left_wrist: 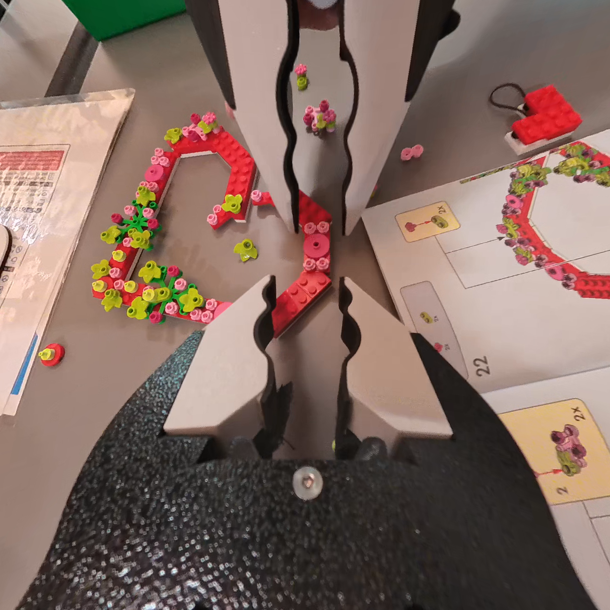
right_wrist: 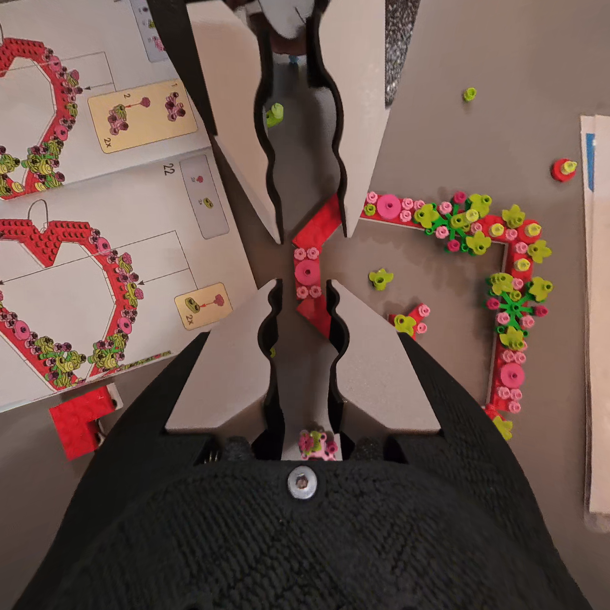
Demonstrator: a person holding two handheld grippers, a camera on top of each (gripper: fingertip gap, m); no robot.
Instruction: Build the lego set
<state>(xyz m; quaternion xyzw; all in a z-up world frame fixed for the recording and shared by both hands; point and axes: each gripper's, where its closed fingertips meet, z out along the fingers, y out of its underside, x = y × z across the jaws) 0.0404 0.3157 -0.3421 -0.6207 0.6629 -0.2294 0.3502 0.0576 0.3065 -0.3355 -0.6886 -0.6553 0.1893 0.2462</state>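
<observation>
Grey-brown table (left_wrist: 445, 99), matte. Landmark: red heart frame (left_wrist: 211, 158) lying flat, partly studded with pink and lime flowers. Inside the frame's open middle, one loose lime leaf piece (left_wrist: 246, 250). Right of the frame, open instruction booklet (left_wrist: 495, 297). Beyond the booklet's far edge, red L-shaped block (left_wrist: 544, 115) with a dark cord. Left of the frame, clear plastic bag (left_wrist: 49, 198) over printed sheets. Near the frame's lower left corner, small red round piece (left_wrist: 51, 354) with lime stud. Beyond the frame, two small flower clusters (left_wrist: 319, 117) and a pink piece (left_wrist: 411, 152).
</observation>
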